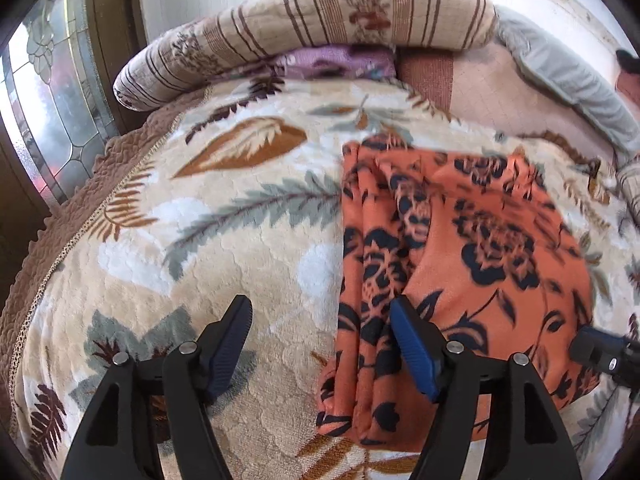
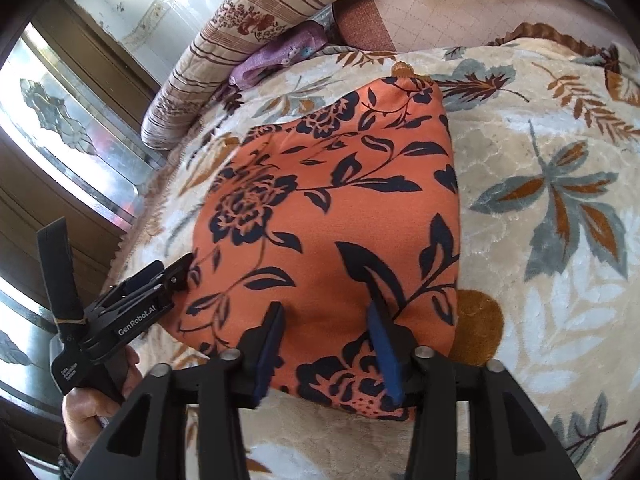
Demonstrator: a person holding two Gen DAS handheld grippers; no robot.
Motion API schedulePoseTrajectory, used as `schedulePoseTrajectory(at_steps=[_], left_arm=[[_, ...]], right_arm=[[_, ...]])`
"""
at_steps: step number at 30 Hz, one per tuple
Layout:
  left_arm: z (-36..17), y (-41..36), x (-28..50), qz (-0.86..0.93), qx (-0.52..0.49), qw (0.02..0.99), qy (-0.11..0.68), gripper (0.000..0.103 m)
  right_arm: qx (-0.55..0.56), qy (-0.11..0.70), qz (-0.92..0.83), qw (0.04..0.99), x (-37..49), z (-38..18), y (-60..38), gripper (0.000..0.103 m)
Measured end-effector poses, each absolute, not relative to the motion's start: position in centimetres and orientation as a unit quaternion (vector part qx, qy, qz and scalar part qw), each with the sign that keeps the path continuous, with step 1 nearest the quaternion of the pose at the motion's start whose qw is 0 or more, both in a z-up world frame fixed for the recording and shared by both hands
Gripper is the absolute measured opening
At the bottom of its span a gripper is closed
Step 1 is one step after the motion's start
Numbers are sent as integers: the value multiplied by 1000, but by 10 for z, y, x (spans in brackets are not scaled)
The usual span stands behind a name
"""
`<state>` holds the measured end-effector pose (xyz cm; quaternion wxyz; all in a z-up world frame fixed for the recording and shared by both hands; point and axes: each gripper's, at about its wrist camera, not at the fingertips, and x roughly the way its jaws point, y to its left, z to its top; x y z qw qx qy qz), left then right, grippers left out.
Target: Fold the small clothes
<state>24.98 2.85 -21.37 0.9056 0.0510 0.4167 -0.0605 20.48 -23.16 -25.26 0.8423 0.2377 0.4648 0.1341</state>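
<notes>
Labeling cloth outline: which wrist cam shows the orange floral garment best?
Right wrist: the orange floral garment lies nearly whole and sharp, only its near edge behind the open right gripper. Left wrist shows it motion-blurred, off to the right, bunched folds nearest.

One orange garment (image 2: pixel 328 216), two grippers (image 1: pixel 320 320) (image 2: pixel 326 320)

We see orange garment (image 2: pixel 320 208) with navy flowers; cream blanket (image 1: pixel 240 248) with brown, grey leaves; beige bolster (image 1: pixel 320 12), brown stripes; purple cloth (image 1: pixel 340 60).
</notes>
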Motion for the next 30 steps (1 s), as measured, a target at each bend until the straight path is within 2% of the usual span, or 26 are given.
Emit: schedulePoseTrajectory(at_steps=[3,7,11,13,17,22,24,26,30], left_arm=[[-200,30,245,-58,50,918,389,84],[-202,25,239,-63,56,924,372,85],[-235,6,243,-53,112,914,387,86],[-235,10,245,-42,92,916,388,90],[-222,16,245,-25,56,911,408,90],[-194,1,223,-23,80,936,341,90],[-189,-4,217,-25,94,937,336,90],[-188,-3,214,-32,105,934,340,90],[-189,9,217,-13,122,930,346,90]], right_arm=[[252,464,127,840,199,-245,-234,55],[288,418,105,855,171,-221,-249,55],[300,391,80,867,122,-197,-270,55],[287,393,61,872,98,-188,-284,55],[294,384,34,875,54,-175,-321,55],[310,367,16,877,26,-171,-352,55],[303,362,17,881,24,-172,-356,57],[302,363,21,881,30,-177,-358,64],[301,375,38,876,55,-192,-355,64]])
